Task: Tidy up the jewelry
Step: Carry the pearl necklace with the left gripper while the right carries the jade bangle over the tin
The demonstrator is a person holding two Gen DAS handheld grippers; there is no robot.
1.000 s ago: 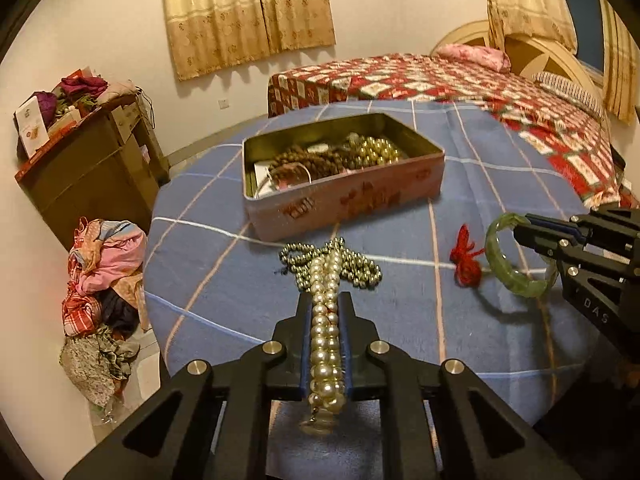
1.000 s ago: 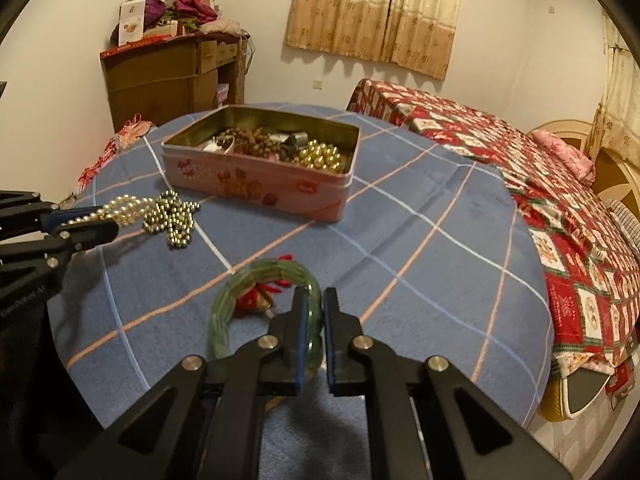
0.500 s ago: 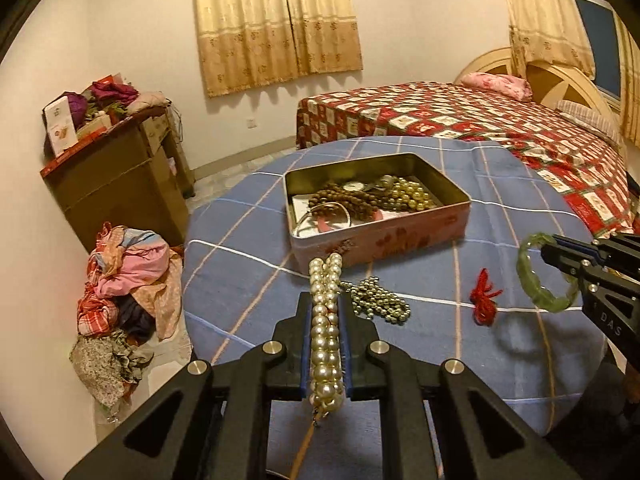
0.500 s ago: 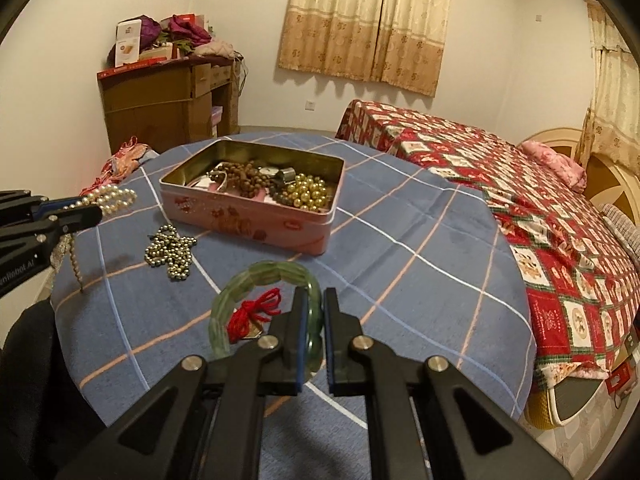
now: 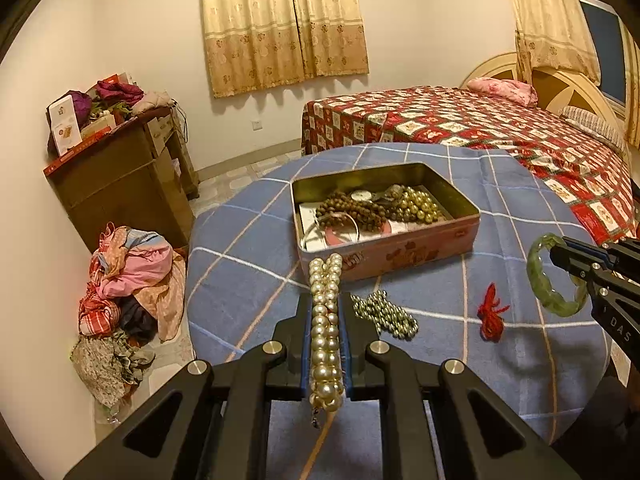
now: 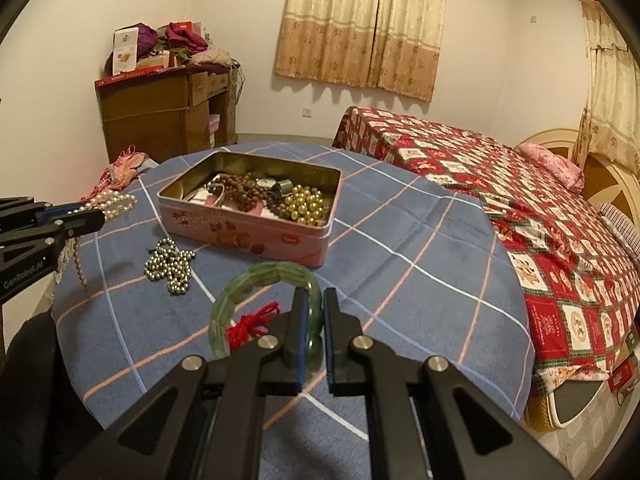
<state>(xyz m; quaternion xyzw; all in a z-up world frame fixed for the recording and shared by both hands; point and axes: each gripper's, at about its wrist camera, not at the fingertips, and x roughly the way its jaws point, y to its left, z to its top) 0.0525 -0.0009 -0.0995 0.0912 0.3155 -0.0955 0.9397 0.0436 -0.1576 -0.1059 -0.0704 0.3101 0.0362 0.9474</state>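
My left gripper (image 5: 326, 308) is shut on a white pearl necklace (image 5: 325, 320) and holds it in the air in front of the pink tin box (image 5: 400, 254). The necklace also shows in the right wrist view (image 6: 112, 204). My right gripper (image 6: 314, 300) is shut on a green jade bangle (image 6: 240, 296), lifted above the table; the bangle shows in the left wrist view (image 5: 538, 276) too. The open tin (image 6: 256, 240) holds brown beads (image 6: 244, 194), gold pearls (image 6: 306, 206) and a silver bangle. A small metal bead chain (image 5: 384, 314) and a red tassel (image 5: 492, 314) lie on the blue checked tablecloth (image 5: 248, 264).
A bed with a red patchwork cover (image 6: 540, 200) stands beyond the round table on the right. A brown cabinet (image 5: 120, 176) piled with things stands on the left by the wall, and a heap of clothes (image 5: 128, 280) lies on the floor below the table edge.
Both grippers rose and drew back from the table, each keeping its hold. The pearl necklace came up off the small bead chain; the bangle lifted away from the red tassel.
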